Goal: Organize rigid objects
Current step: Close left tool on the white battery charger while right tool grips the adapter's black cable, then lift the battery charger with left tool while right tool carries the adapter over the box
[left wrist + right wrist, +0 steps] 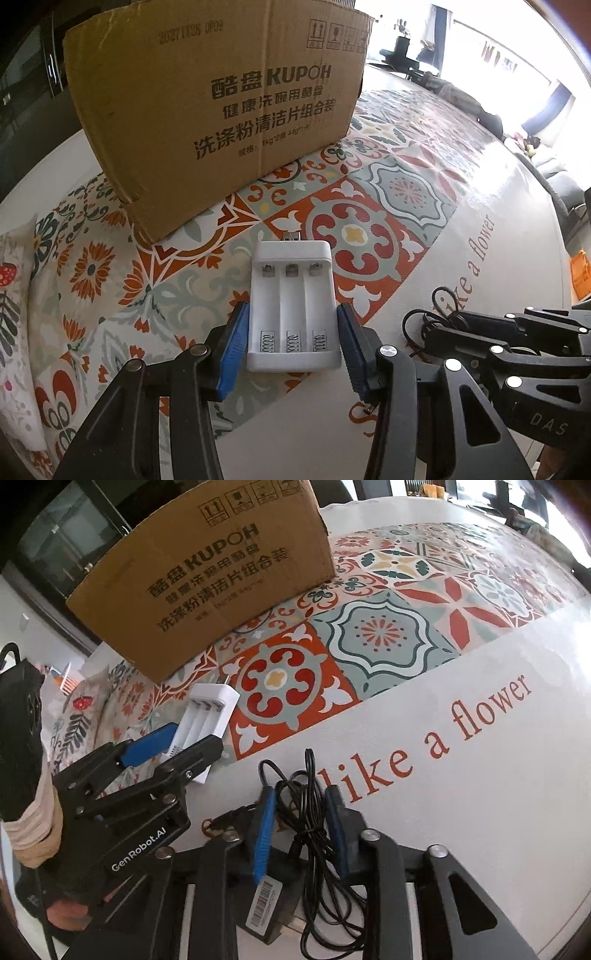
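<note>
The white battery charger lies flat on the worktop, its three empty bays facing up, springs at the near end and a USB plug at the far end pointing toward the cardboard box. The left gripper has it grasped: the blue-padded fingers press against both long sides of the charger near its spring end. Seen from the right wrist, the charger sits just in front of the box, on the patterned part of the tablecloth. To the charger's right, on the plain white strip printed with red lettering, lies a black adapter bearing a barcode label, with its bundled black cable looped over it. The right gripper is clenched on this bundle, the blue fingers pressing the cable coils from both sides. The box stands upright at the far side of the worktop, its printed face toward both cameras. A hand in a pale sleeve holds the left gripper's handle.
</note>
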Demonstrator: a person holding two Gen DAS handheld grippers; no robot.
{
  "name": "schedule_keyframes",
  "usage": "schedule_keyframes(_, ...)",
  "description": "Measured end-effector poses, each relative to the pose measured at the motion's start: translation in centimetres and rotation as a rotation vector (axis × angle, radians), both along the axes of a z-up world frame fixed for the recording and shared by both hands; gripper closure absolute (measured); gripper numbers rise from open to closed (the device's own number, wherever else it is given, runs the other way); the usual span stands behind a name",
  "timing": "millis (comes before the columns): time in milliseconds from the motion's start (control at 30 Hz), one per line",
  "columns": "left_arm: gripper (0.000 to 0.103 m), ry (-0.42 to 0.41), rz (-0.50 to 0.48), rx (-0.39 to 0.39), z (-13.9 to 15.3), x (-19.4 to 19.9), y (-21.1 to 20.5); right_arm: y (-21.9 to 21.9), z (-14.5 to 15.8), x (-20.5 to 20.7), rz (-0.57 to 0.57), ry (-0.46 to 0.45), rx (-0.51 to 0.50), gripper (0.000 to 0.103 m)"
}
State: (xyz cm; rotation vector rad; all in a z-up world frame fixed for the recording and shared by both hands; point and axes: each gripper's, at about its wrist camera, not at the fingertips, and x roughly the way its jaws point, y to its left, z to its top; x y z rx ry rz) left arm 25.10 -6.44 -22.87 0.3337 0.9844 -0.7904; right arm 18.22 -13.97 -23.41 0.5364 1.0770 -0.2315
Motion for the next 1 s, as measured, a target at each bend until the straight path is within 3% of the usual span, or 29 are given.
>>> schedule_keyframes(333,0.056,-0.063,0.021,-0.070,3.4,-1.5,2.1,0.5,3.2,-1.1,0.046,-0.079,-0.077,0.084)
schedule_keyframes(1000,0.056,-0.129,0.135,-0.175,9.7,-2.9,2.9,-0.7,8.4,-1.9,0.091,-0.215,-0.115,0.085)
